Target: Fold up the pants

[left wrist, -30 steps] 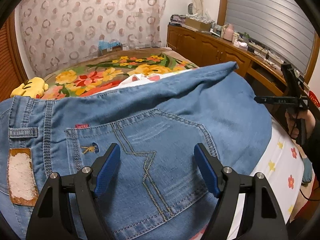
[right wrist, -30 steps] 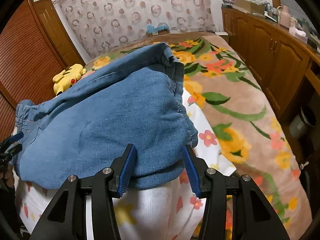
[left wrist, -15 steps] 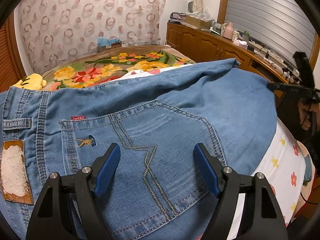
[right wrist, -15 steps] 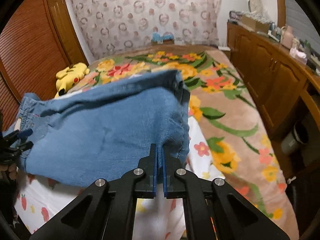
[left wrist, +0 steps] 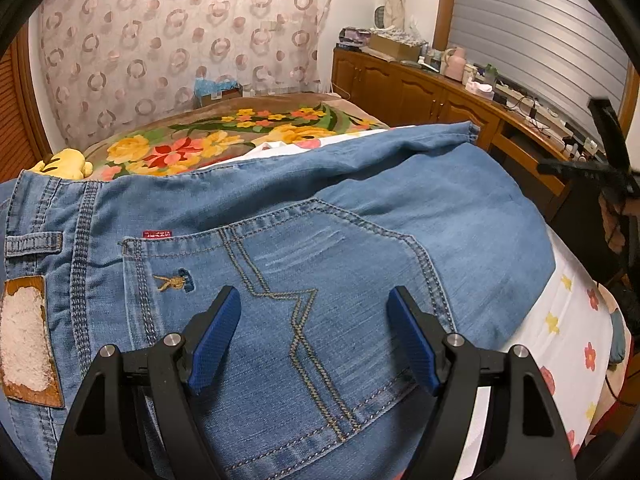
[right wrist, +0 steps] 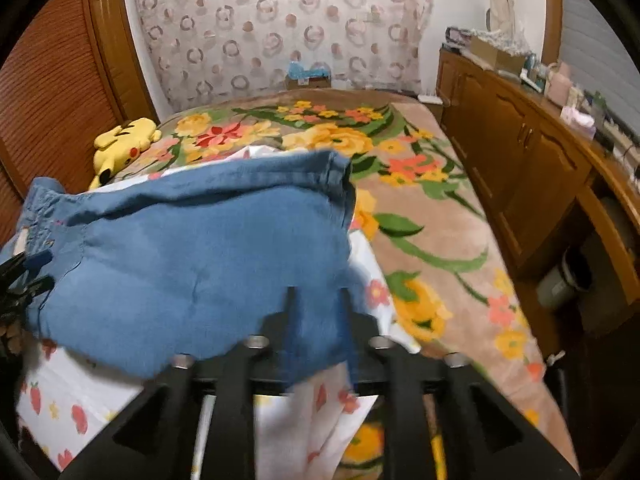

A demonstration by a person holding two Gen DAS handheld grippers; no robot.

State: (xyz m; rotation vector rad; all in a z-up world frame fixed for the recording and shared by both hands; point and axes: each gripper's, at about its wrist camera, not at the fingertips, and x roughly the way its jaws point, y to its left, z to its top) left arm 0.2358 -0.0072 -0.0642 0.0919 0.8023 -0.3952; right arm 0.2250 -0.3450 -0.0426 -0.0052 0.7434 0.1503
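1. Left wrist view: my left tongs [left wrist: 314, 336] hung spread and empty just above the back pocket of the jeans [left wrist: 320, 240], which lay folded on the bed [left wrist: 240, 128].
2. Right wrist view: my right tongs [right wrist: 316, 312] were opening, the jeans' [right wrist: 192, 264] near edge between them. Denim seemed soft, heavyish; the thick hem should grip best.

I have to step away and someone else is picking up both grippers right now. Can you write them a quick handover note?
Left gripper: open, hovering over the back pocket at the waist end, holding nothing.
Right gripper: jaws opening, denim of the jeans between them at the near edge; frame is blurred.
Jeans lie in a folded bundle on the white flowered sheet on the bed.
Done: at least one fold.
Left: probably a final fold and smoothing.
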